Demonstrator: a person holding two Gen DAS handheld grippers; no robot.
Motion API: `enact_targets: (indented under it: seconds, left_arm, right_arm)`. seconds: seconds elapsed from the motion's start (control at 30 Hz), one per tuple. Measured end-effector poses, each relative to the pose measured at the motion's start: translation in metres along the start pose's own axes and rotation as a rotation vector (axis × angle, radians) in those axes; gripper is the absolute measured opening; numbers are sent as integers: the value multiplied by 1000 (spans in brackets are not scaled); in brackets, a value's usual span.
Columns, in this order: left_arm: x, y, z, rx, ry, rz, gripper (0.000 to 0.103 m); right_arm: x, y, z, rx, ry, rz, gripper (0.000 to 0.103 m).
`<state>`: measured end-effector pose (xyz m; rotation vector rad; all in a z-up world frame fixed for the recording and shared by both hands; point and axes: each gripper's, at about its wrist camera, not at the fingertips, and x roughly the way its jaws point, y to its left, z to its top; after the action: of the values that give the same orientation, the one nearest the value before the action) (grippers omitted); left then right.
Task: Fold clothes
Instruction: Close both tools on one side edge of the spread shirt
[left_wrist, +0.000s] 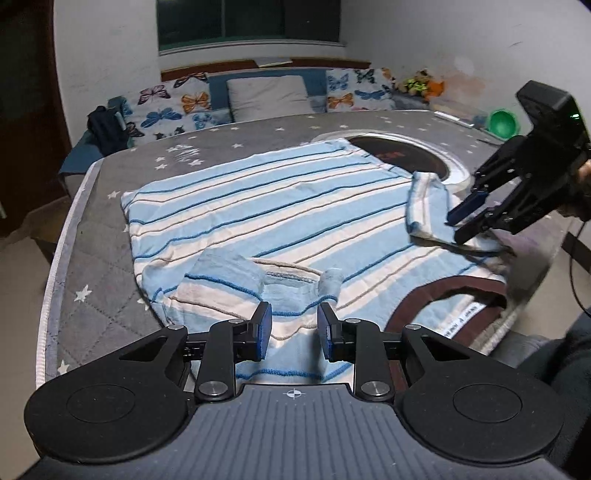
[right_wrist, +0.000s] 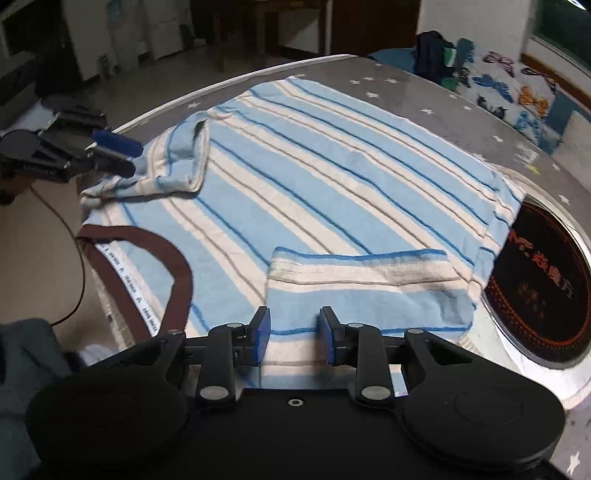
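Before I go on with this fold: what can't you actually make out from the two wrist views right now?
- Label text at the shirt collar: too small in both views.
- Shirt's near hem: hidden under the left gripper body, left wrist view.
- Right sleeve near edge: covered by the right gripper, right wrist view.
- Round panel lettering: blurred, partly under the shirt.

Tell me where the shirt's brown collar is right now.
The brown collar lies at the striped shirt's near edge, lower left in the right wrist view, left of the folded-in sleeve.
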<state>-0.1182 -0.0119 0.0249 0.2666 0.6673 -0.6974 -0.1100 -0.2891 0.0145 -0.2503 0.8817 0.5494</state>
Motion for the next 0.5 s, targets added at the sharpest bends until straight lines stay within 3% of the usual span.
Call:
enact_targets:
  seconds: [0.27, 0.5]
  left_arm:
    - [10, -7, 0, -4, 24, 40, 28]
    - [14, -14, 6, 17, 11, 21, 30]
  right_arm:
    - [6, 7, -1, 6, -25, 14, 32]
    - [16, 13, 8, 2, -41, -2, 31]
